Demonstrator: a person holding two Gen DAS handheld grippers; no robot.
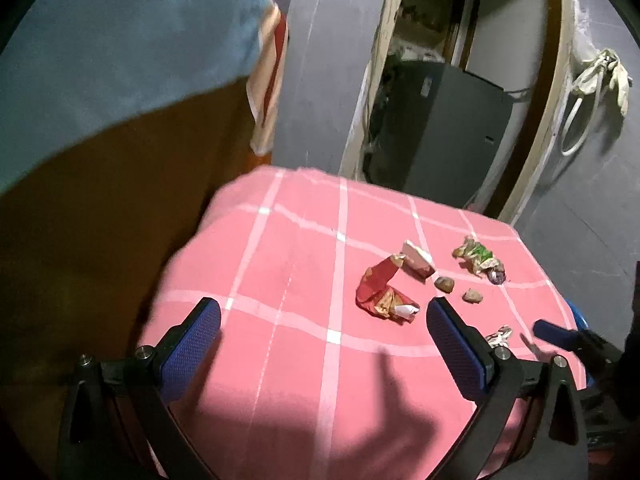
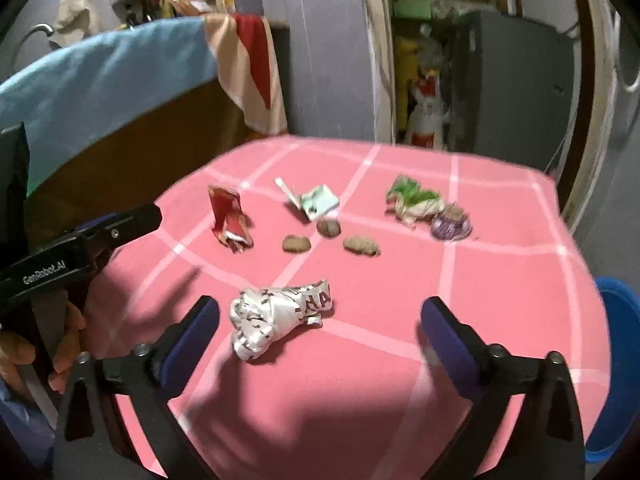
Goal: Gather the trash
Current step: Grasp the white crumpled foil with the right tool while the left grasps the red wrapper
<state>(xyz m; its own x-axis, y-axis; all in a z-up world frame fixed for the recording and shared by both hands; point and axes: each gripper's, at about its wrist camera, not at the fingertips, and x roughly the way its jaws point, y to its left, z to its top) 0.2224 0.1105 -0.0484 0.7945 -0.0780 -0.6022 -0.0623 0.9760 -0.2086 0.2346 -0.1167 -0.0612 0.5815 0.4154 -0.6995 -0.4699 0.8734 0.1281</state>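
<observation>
Pink checked cloth covers the table point(image 2: 500, 300), which stands before a grey wall and an open doorway. Both grippers are held spread and empty above its near edge. The right gripper point(image 2: 320, 326) is angled down with a crumpled white wrapper point(image 2: 278, 320) lying between its fingers but untouched; this is judged the first piece to be taken. The left gripper point(image 1: 324, 338) hangs over bare cloth, a red wrapper point(image 1: 382, 292) just beyond its right finger. Farther toward the middle lie a folded white and green paper point(image 2: 316, 202), three brown lumps point(image 2: 296, 243) and, nearer the far right corner, a green wrapper point(image 2: 412, 200) touching a purple scrap point(image 2: 450, 226). A blue bin point(image 2: 614, 368) is seen beside the right edge, presumably placed there for the trash; its contents cannot be seen.
</observation>
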